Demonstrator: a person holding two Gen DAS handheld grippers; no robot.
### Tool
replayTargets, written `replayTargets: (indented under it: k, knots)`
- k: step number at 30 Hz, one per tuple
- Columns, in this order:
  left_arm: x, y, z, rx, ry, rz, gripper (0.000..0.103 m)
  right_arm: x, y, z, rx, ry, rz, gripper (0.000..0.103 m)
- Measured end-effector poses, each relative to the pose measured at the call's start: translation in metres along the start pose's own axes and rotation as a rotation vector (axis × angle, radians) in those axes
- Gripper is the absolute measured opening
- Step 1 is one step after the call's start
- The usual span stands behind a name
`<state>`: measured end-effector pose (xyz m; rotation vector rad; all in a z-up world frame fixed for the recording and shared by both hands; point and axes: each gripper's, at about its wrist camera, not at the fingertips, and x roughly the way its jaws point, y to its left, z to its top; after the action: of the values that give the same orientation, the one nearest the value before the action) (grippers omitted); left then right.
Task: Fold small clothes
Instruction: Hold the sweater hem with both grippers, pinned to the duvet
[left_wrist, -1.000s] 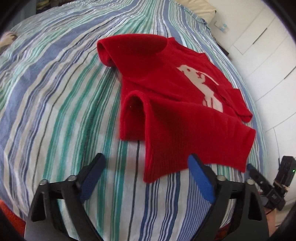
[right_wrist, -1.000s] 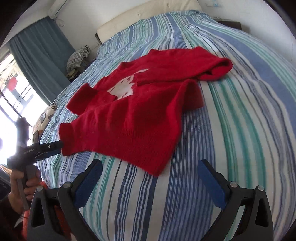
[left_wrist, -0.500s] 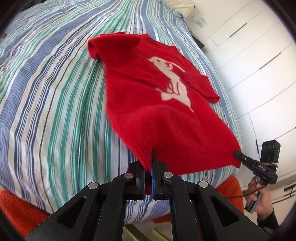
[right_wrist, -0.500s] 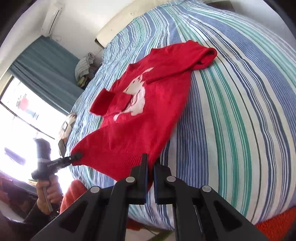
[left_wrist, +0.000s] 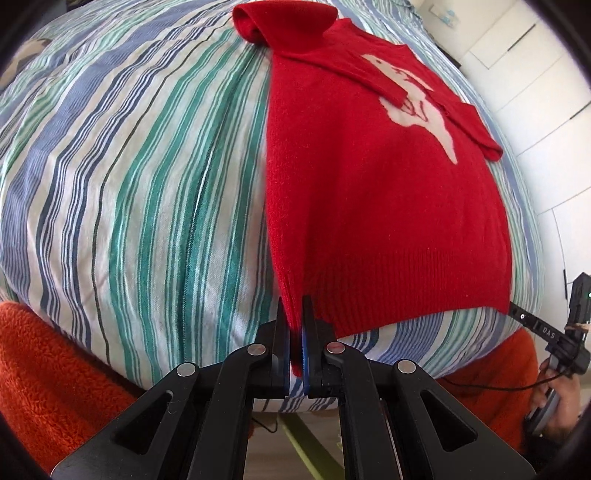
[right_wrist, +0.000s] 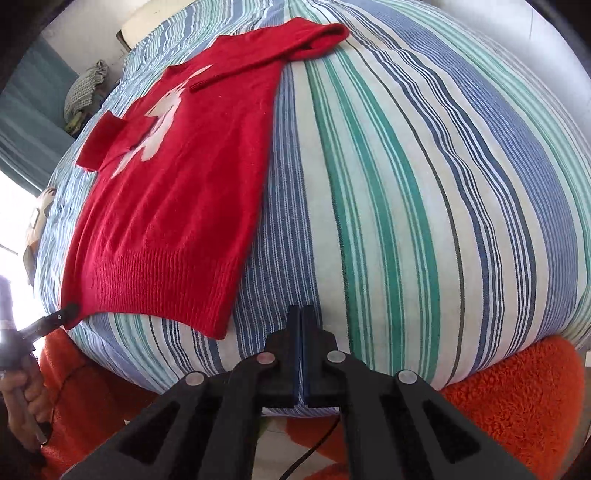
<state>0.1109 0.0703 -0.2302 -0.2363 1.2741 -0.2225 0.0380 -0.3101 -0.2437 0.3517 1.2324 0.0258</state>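
Observation:
A small red sweater (left_wrist: 376, 199) with a white animal print lies flat on the striped bed, hem toward me, both sleeves folded over its front. My left gripper (left_wrist: 295, 332) is shut on the sweater's near left hem corner at the bed's edge. In the right wrist view the sweater (right_wrist: 177, 206) lies to the left. My right gripper (right_wrist: 300, 332) has its jaws together with no cloth between them, just right of the near right hem corner. The left gripper (right_wrist: 66, 312) also shows there, pinching the far hem corner.
The bed (left_wrist: 140, 177) has a blue, green and white striped cover that curves down at the near edge. An orange fleece blanket (left_wrist: 48, 369) hangs below it. White wardrobe doors (left_wrist: 546, 122) stand to the right. A curtain and a window (right_wrist: 22, 140) lie to the left.
Both grippers went from open to shut and pulled the hem toward the bed's edge, which flattened the sweater. The right hem corner has since slipped out of the right gripper.

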Motion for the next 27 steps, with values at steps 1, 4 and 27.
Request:
replayTargets:
  k: [1, 4, 27]
  knots:
    - [0.001, -0.001, -0.001, 0.007, -0.001, 0.003, 0.002, -0.003, -0.002, -0.001, 0.003, -0.008, 0.011, 0.001]
    - [0.003, -0.003, -0.001, 0.021, -0.005, 0.0, 0.002, -0.013, -0.008, 0.0, 0.028, -0.061, 0.108, 0.004]
    - [-0.003, -0.002, -0.012, 0.036, -0.011, 0.028, 0.003, 0.003, 0.007, -0.006, 0.028, 0.028, 0.072, 0.003]
